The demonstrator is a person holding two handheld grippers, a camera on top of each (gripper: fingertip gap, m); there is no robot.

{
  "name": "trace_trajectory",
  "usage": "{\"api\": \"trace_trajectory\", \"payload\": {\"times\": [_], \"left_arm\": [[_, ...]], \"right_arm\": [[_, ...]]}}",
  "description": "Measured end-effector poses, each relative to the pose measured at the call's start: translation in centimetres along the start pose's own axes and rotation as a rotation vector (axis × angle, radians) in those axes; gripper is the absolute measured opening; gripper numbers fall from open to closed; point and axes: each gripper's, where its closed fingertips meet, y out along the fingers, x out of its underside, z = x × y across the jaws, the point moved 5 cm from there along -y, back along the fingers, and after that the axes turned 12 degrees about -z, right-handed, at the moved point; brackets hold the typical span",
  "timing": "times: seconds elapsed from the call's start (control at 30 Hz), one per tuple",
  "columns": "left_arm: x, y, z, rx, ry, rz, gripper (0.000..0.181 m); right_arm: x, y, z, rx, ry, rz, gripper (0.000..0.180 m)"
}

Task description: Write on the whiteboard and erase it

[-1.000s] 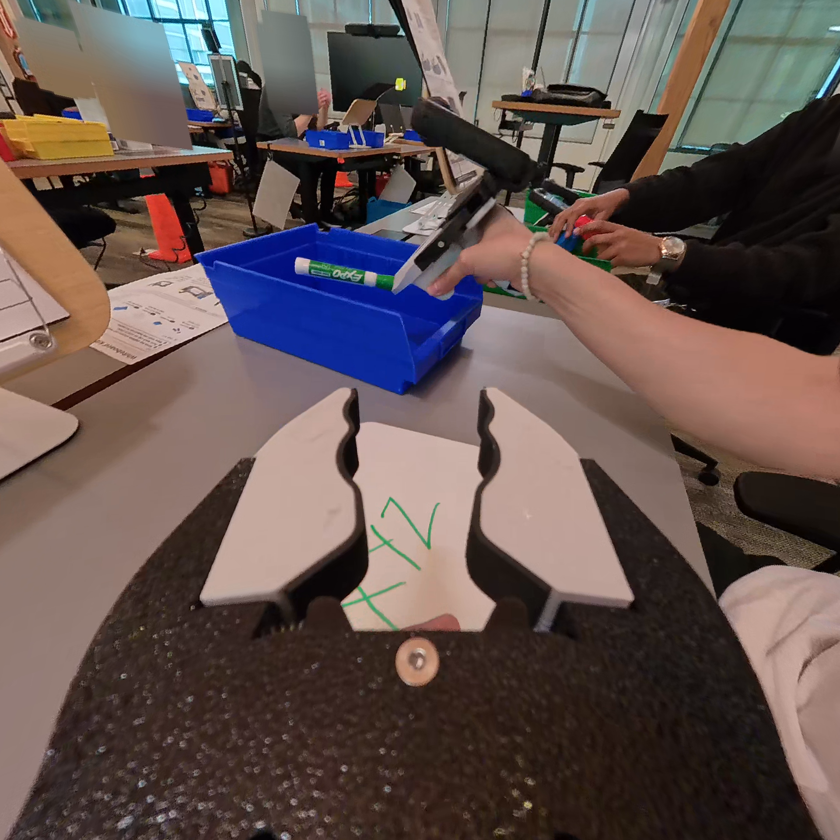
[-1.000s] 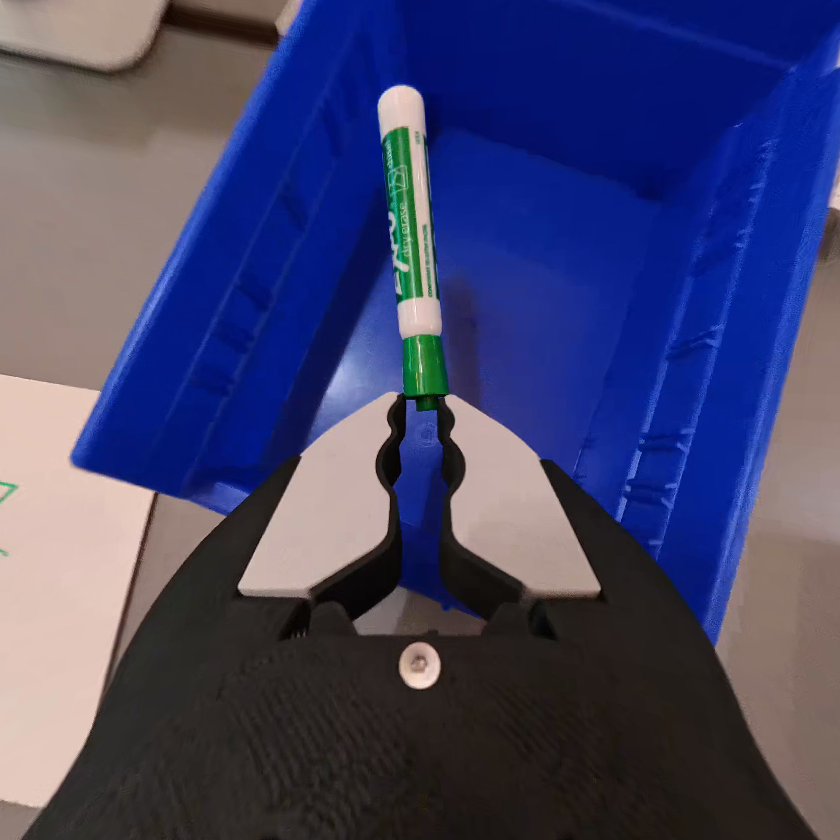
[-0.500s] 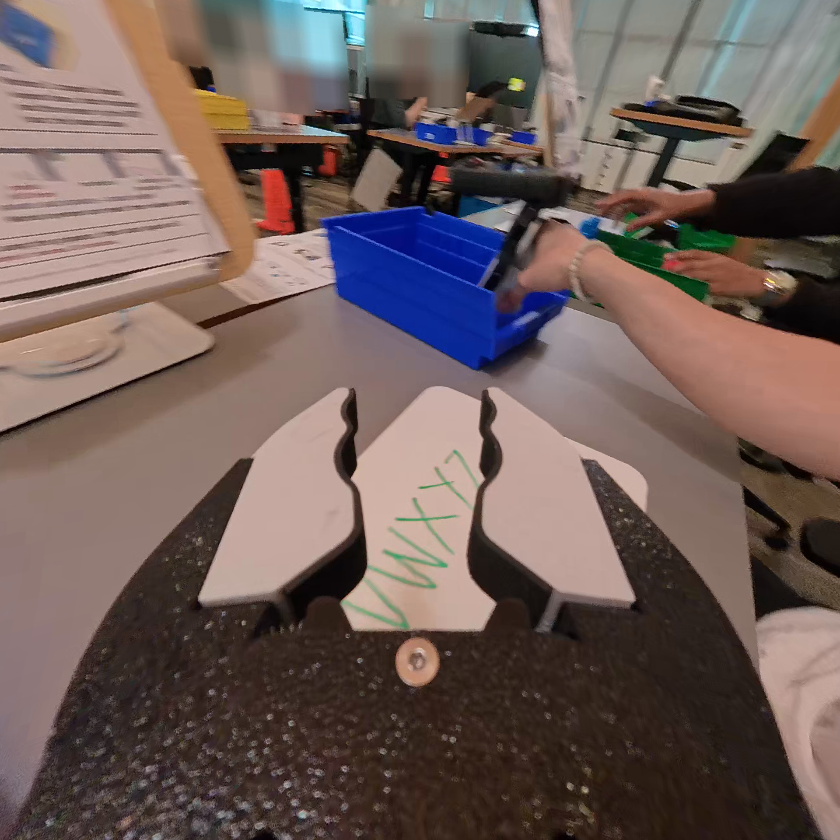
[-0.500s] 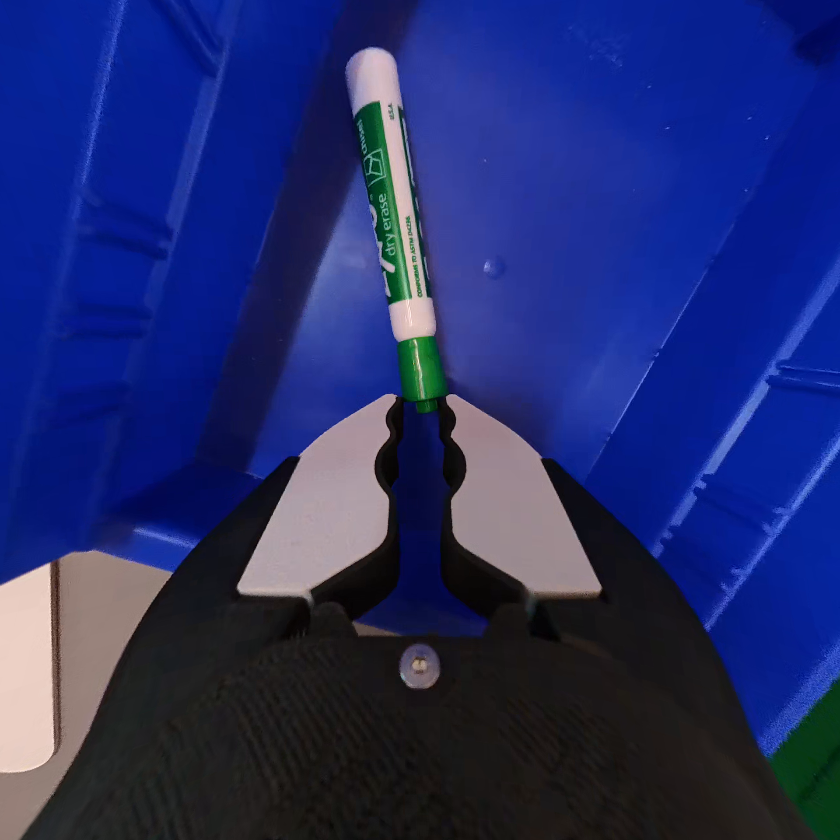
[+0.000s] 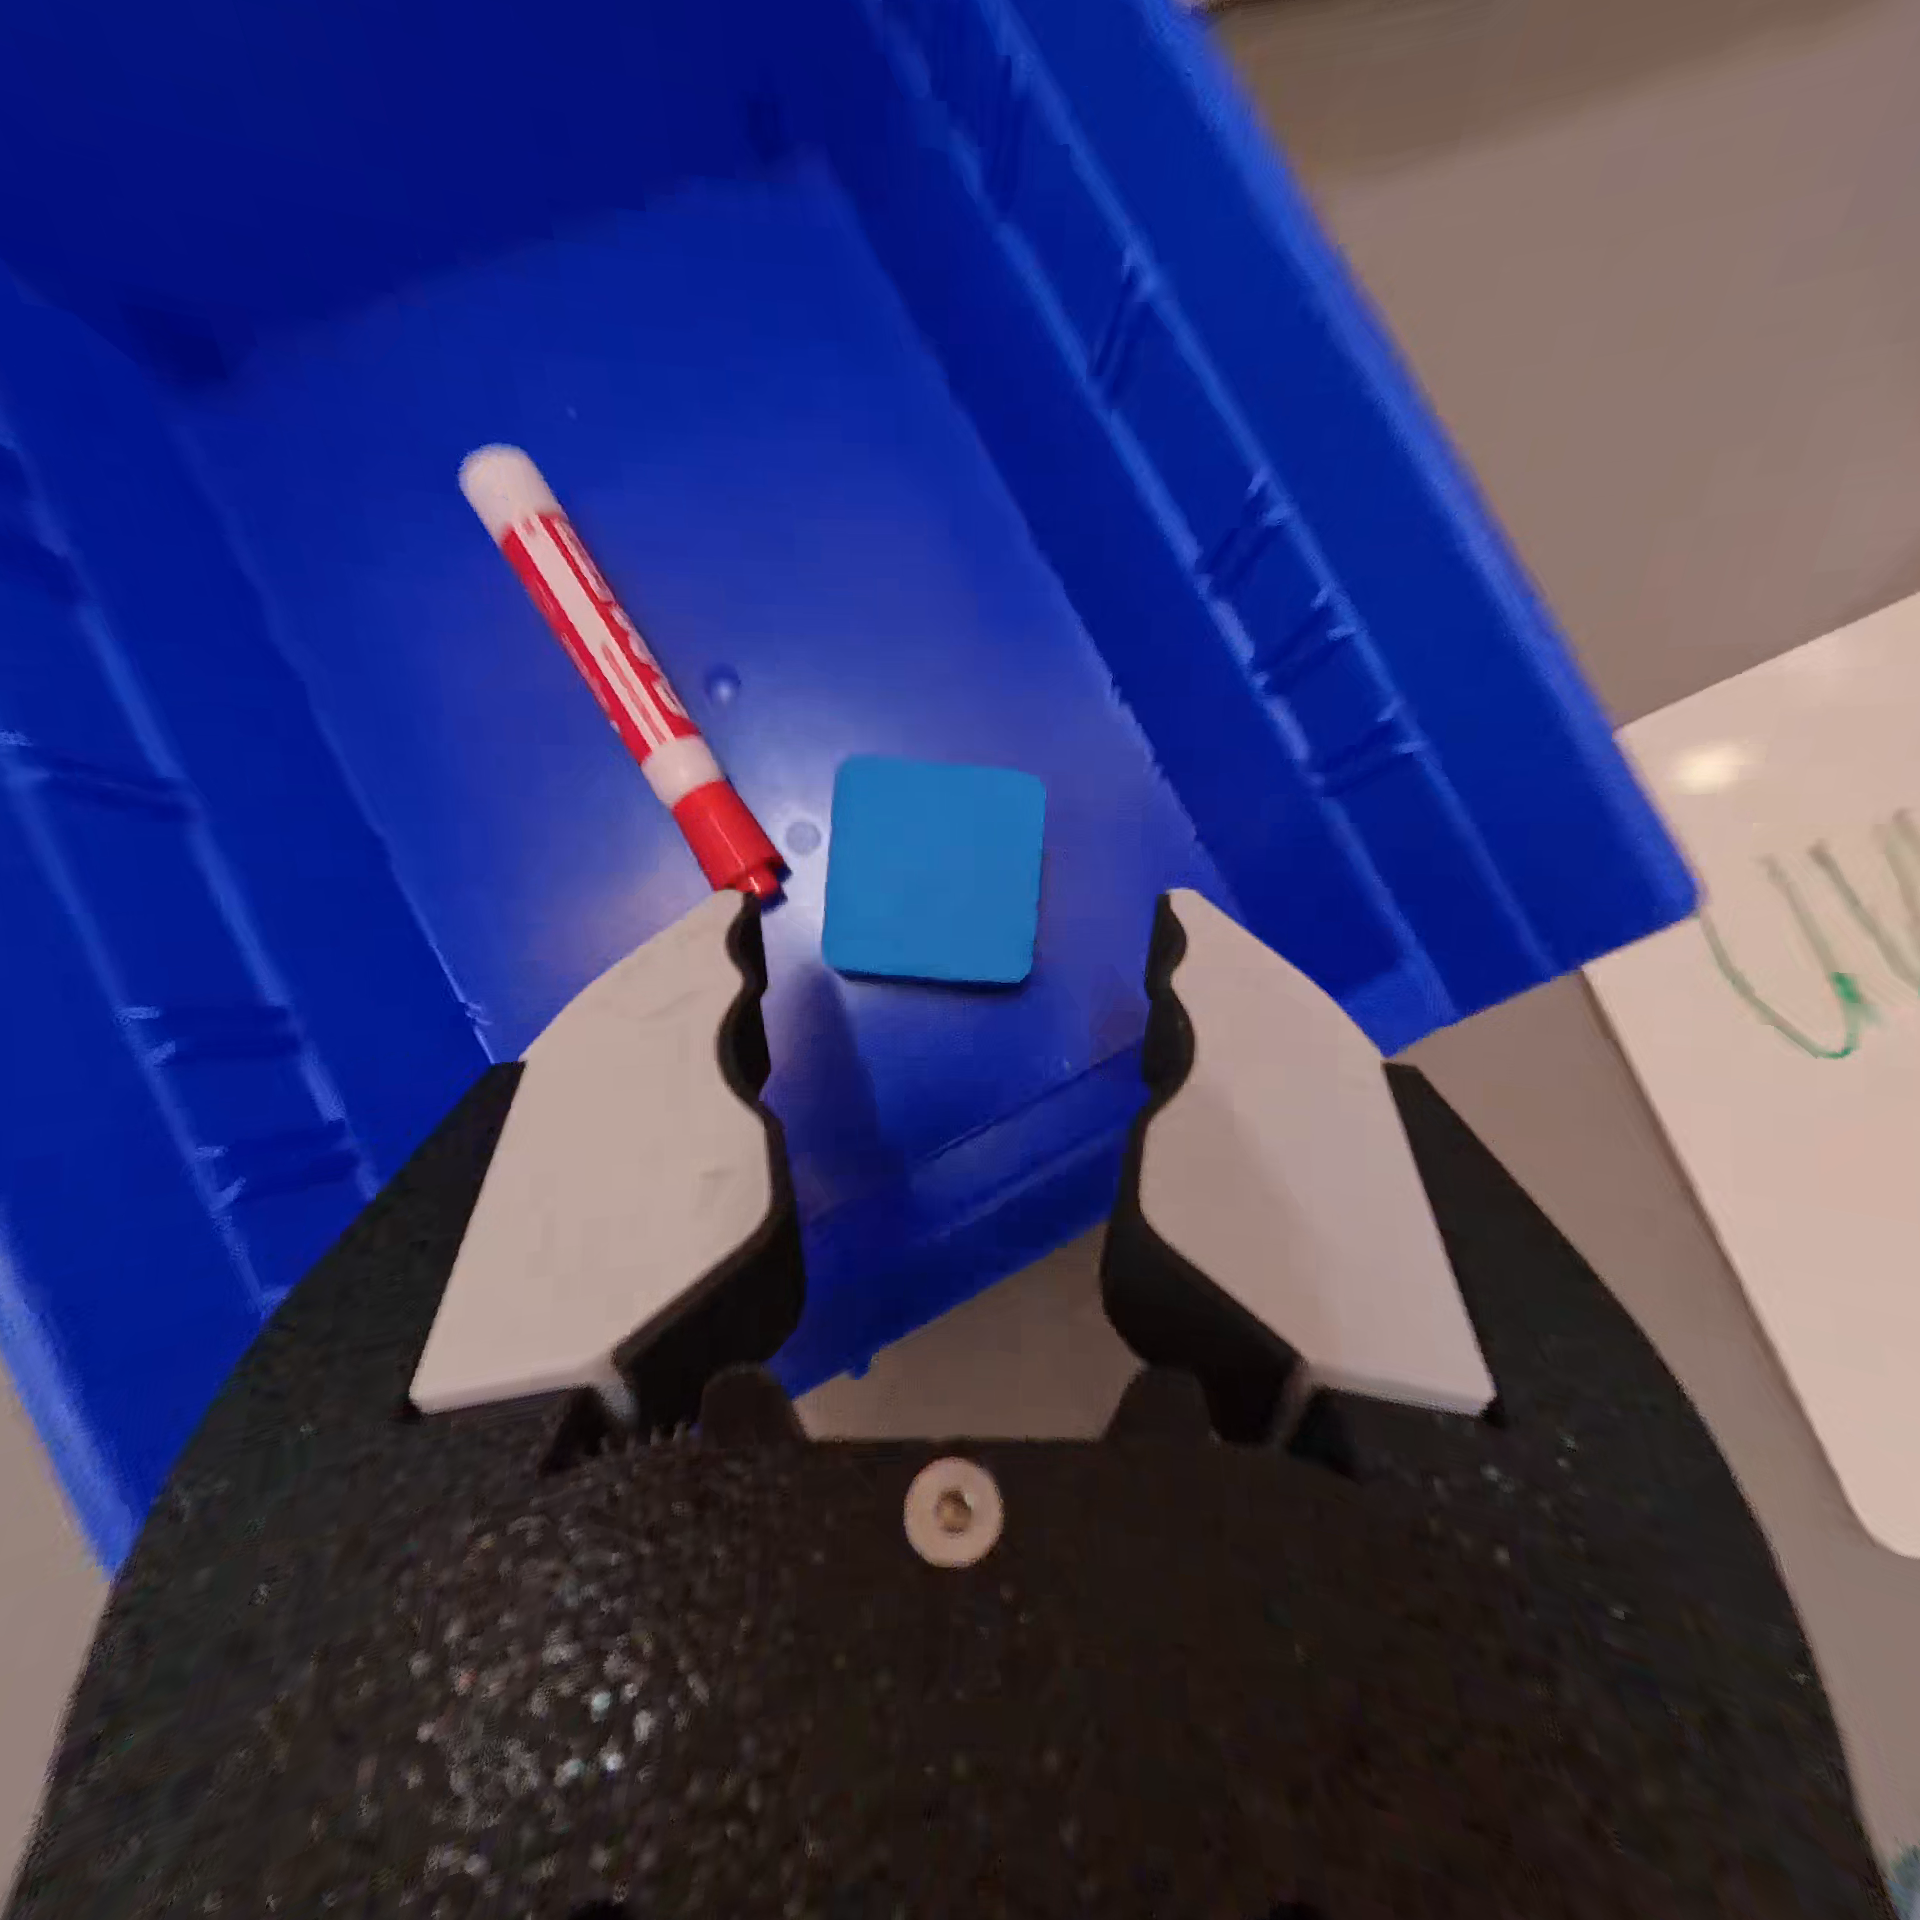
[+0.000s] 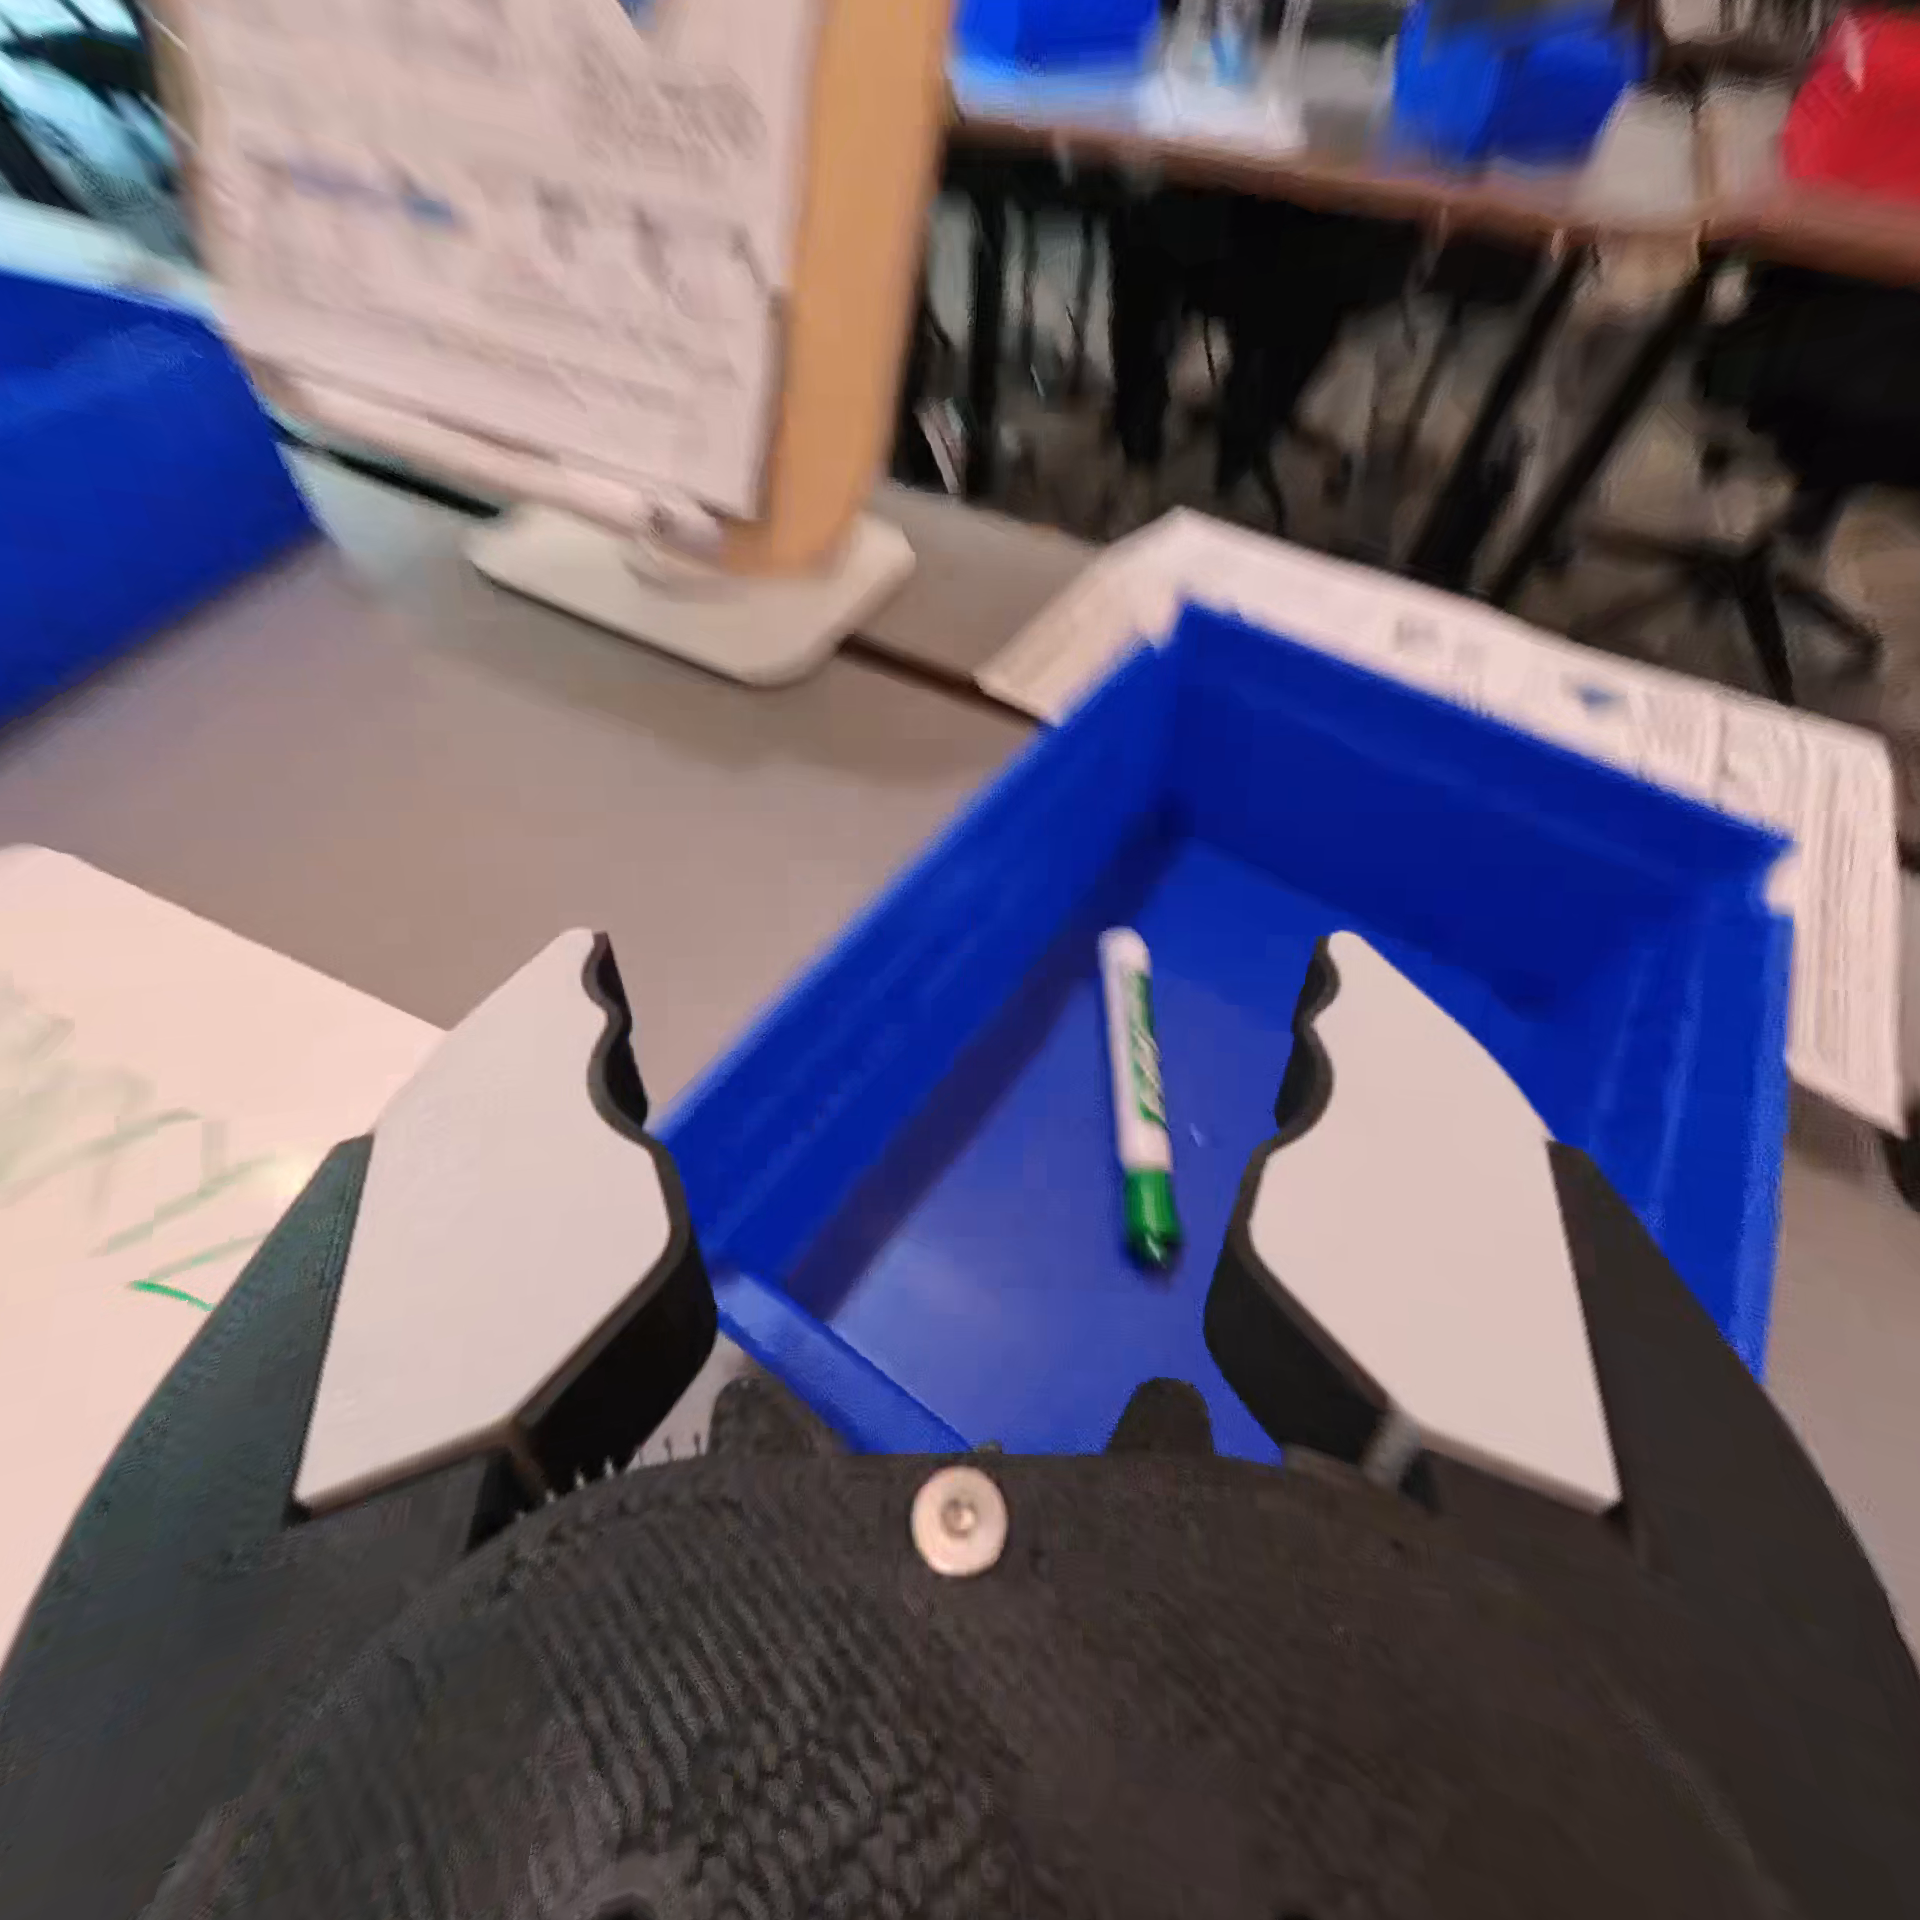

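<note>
Both grippers spread wide over blue bins beside the whiteboard

The left gripper (image 5: 951,909) hangs empty over a blue bin (image 5: 1299,520) holding a red marker (image 5: 613,665) and a light-blue eraser (image 5: 933,868); the right gripper (image 6: 961,951) gapes over another bin (image 6: 904,1039) — a green marker (image 6: 1138,1081) lies inside. The whiteboard (image 5: 1787,1195) lies just beside both bins.

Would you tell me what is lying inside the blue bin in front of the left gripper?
A red marker and a light blue square eraser lie on the floor of the blue bin; the left gripper covers the near corners.

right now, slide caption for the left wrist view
Open left gripper poised over blue eraser beside a red marker in the blue bin.
</note>
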Motion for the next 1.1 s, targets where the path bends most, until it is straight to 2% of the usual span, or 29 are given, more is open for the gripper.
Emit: {"api": "trace_trajectory", "payload": {"times": [0.1, 0.13, 0.2, 0.27, 0.33, 0.43, 0.57, 0.73, 0.93, 1.0, 1.1], "left_arm": [[0.5, 2.2, -0.5, -0.068, 0.046, -0.141, 0.073], [0.5, 2.6, -0.3, -0.062, 0.064, -0.165, 0.079], [0.1, 3.1, 0.2, -0.017, 0.048, -0.192, 0.075], [-0.4, 3.3, 0.1, -0.021, 0.023, -0.213, 0.070], [-0.3, 3.6, 0.0, -0.002, 0.001, -0.278, 0.066], [-0.2, 3.9, -0.3, -0.002, -0.010, -0.374, 0.067], [-0.4, 4.1, -0.5, -0.039, 0.023, -0.456, 0.065], [-0.7, 4.7, -0.5, -0.042, 0.013, -0.521, 0.051], [-0.8, 4.2, -0.6, -0.060, 0.094, -0.486, 0.050], [-1.1, 2.1, 0.2, -0.057, 0.139, -0.426, 0.050], [-2.6, -2.6, 3.5, 0.049, 0.267, -0.273, 0.049]], "right_arm": [[-1.6, -1.9, -3.4, -0.136, -0.081, 0.171, 0.117], [-1.7, -2.3, -4.4, -0.167, -0.101, 0.201, 0.117], [-1.9, -2.9, -6.4, -0.230, -0.109, 0.262, 0.115], [-1.9, -3.4, -8.3, -0.301, -0.113, 0.334, 0.103], [-1.8, -3.5, -10.1, -0.357, -0.094, 0.388, 0.102], [-0.8, -2.6, -12.2, -0.447, -0.081, 0.373, 0.104], [0.1, -1.5, -13.7, -0.466, -0.080, 0.362, 0.102], [0.5, -0.3, -15.3, -0.491, -0.097, 0.305, 0.106], [0.3, -0.3, -16.7, -0.503, -0.155, 0.307, 0.101], [0.1, -0.4, -17.2, -0.525, -0.184, 0.309, 0.101], [-0.6, -0.6, -18.4, -0.573, -0.259, 0.307, 0.100]]}}
